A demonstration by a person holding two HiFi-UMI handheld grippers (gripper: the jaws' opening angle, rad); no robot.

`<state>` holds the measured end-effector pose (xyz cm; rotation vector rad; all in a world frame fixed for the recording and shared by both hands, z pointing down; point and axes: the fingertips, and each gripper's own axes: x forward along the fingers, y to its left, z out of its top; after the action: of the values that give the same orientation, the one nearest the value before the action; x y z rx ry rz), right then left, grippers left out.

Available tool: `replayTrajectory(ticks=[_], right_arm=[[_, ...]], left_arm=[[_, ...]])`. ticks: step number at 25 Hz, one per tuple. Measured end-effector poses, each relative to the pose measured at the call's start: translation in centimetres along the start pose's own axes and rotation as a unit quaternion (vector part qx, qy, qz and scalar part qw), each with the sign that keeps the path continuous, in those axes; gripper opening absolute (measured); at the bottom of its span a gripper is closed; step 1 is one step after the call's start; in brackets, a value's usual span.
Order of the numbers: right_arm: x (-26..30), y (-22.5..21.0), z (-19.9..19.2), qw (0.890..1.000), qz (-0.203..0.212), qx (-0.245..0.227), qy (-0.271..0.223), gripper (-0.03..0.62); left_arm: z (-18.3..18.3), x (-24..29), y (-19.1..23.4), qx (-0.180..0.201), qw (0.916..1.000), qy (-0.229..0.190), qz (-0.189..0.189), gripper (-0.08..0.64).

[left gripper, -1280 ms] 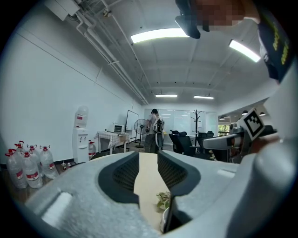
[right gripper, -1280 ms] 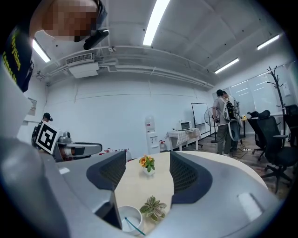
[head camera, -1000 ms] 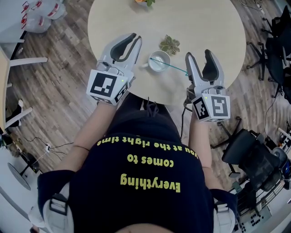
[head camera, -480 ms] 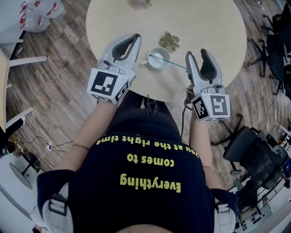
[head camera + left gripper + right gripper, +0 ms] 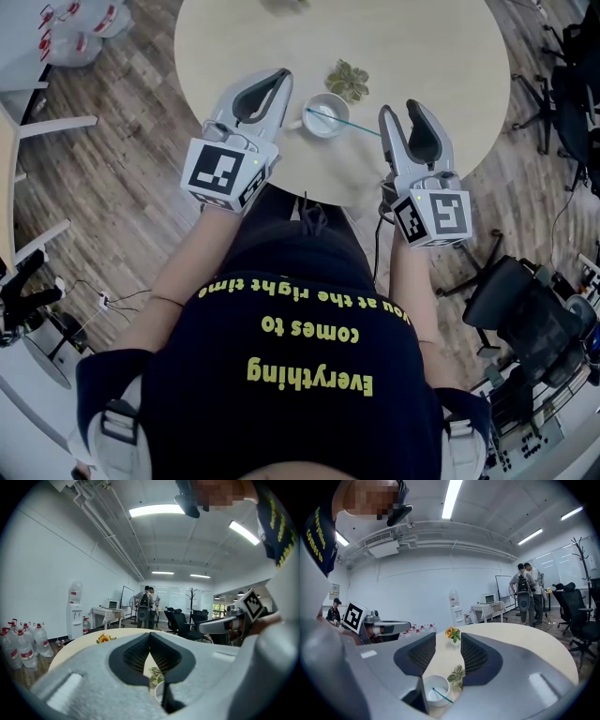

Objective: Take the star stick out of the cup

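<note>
A white cup stands on the round beige table with a thin teal stick leaning out of it to the right. Its star end does not show. My left gripper lies just left of the cup, shut, its pads meeting on nothing. My right gripper is to the right of the cup, and its jaws have just been closing. They still stand apart. In the right gripper view the cup and stick sit low in the gap, below the right gripper, with no pad touching the stick.
A small green plant lies just behind the cup. A vase of flowers stands farther back. Water bottles stand on the floor at the left, office chairs at the right. People stand far off.
The right gripper's jaws have drawn closer together. The left gripper and the cup look the same, apart from a slight shift of the whole view.
</note>
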<state>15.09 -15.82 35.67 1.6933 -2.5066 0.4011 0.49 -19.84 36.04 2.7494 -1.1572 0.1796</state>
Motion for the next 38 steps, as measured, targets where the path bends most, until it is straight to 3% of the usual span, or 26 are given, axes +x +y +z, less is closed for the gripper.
replayTrajectory(ticks=[15, 20, 38], right_arm=[[0.0, -1.3, -3.7, 0.999, -0.015, 0.004, 0.041, 0.184], [0.1, -1.9, -5.0, 0.998, -0.019, 0.016, 0.060, 0.213], [-0.9, -3.2, -11.1, 0.988, -0.027, 0.056, 0.142, 0.236]], left_arm=[[-1.4, 0.3, -0.2, -0.005, 0.9999, 0.012, -0.002, 0.003], [-1.7, 0.2, -0.3, -0.008, 0.9999, 0.011, -0.004, 0.002], [-3.2, 0.1, -0.6, -0.017, 0.9996, 0.024, -0.003, 0.002]])
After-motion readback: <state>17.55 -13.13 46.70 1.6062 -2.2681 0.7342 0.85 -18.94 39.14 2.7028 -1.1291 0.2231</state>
